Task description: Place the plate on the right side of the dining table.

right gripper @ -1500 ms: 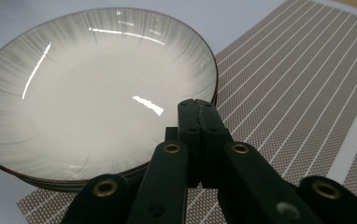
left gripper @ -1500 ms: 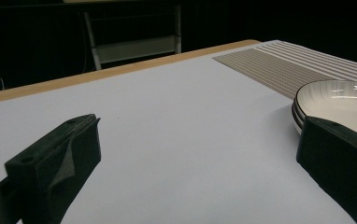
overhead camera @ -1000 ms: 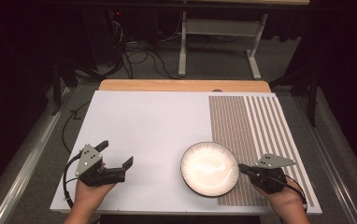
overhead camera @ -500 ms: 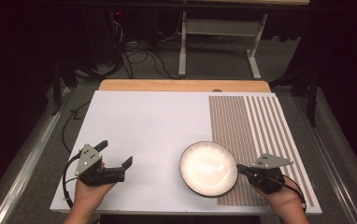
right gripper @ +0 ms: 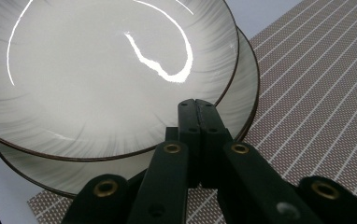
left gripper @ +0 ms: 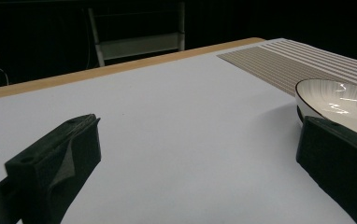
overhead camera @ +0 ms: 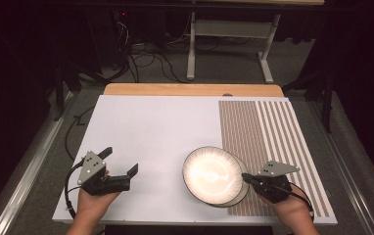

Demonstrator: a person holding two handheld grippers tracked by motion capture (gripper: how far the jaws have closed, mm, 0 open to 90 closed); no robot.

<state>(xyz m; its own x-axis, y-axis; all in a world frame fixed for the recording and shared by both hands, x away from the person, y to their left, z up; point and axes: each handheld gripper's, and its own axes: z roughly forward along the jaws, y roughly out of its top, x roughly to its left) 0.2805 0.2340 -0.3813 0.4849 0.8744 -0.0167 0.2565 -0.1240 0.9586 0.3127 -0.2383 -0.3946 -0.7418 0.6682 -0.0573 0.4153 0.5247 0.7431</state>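
Observation:
Two white plates with dark rims lie stacked at the near right, half on the striped placemat (overhead camera: pixel 261 127). The upper plate (overhead camera: pixel 210 174) (right gripper: pixel 102 70) sits shifted left, so the lower plate (overhead camera: pixel 242 192) (right gripper: pixel 244 88) shows as a crescent. My right gripper (overhead camera: pixel 246 177) (right gripper: pixel 197 103) is shut with nothing between its jaws, and its tips rest at the upper plate's near-right rim. At the near left, my left gripper (overhead camera: pixel 121 160) (left gripper: pixel 190 158) is held open just above the white sheet, holding nothing. The upper plate (left gripper: pixel 345 100) shows beyond its right jaw.
A white sheet (overhead camera: pixel 151 127) covers most of the table, with a wooden strip (overhead camera: pixel 190 89) along the far edge. Beyond the table, on the dark floor, are cables (overhead camera: pixel 146 58) and a metal frame (overhead camera: pixel 224 29).
My right gripper has moved left, and the upper plate has slid left off the lower one. The left gripper has barely moved.

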